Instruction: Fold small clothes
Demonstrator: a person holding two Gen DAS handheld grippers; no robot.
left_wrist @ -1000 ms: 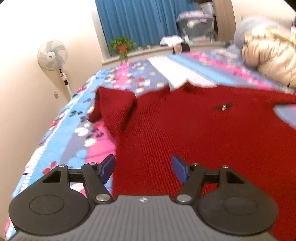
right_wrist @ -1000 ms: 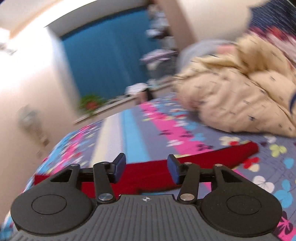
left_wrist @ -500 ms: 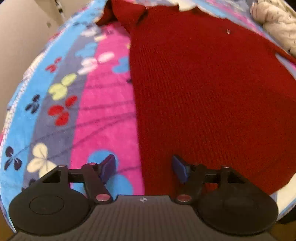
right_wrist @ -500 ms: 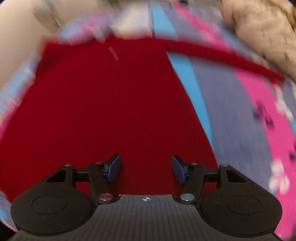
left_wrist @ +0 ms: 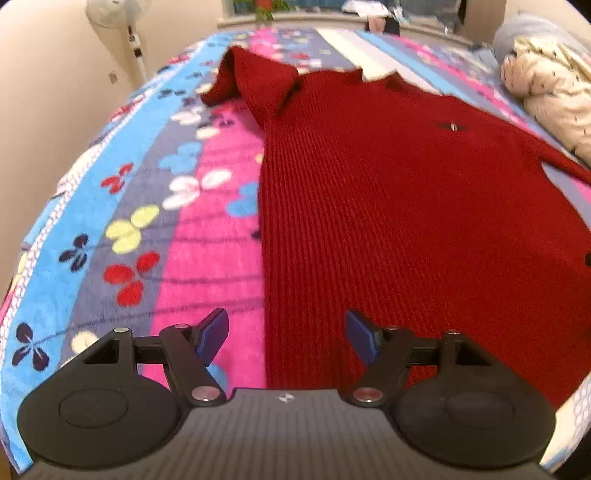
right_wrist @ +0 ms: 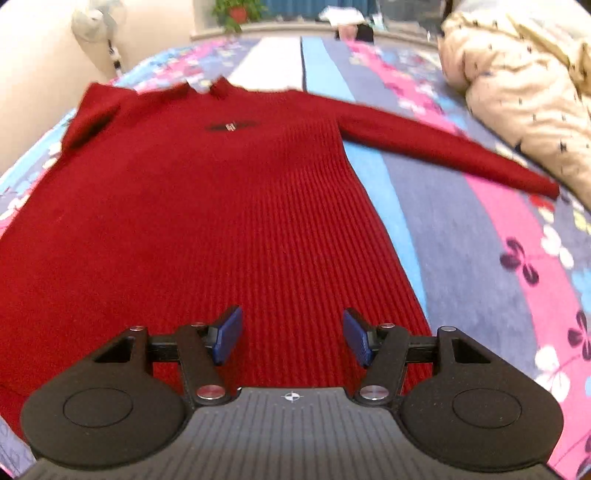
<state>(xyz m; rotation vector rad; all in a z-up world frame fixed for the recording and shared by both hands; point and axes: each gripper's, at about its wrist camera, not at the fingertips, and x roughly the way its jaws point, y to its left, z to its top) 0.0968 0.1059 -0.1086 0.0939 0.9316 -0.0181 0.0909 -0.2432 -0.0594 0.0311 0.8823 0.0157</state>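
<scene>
Hovering grippers: the left gripper (left_wrist: pixel 286 338) hangs over the sweater's left side edge near the hem, jaws spread with nothing pinched; the right gripper (right_wrist: pixel 291 338) hangs over the body near the right side edge, jaws likewise apart and empty.
Sweater: the red ribbed sweater (right_wrist: pixel 207 206) lies face up on the bed, hem nearest the grippers, collar farthest.
Sleeves: 1 sleeve (right_wrist: pixel 443 146) stretches straight out to the right; the other sleeve (left_wrist: pixel 255 83) is bunched and partly doubled over by the shoulder.
Progress: judging by the layout, spreading is done and 0 folds of the body are made; sleeves and body are all left to fold.
Surface: a fleece blanket (left_wrist: pixel 207 229) striped pink, blue and grey with a flower print.
Beyond: a cream quilted bundle (right_wrist: pixel 524 96) at the right.
Room: a standing fan (left_wrist: pixel 122 22) by the cream wall, a potted plant (right_wrist: pixel 236 13) on the far ledge.
</scene>
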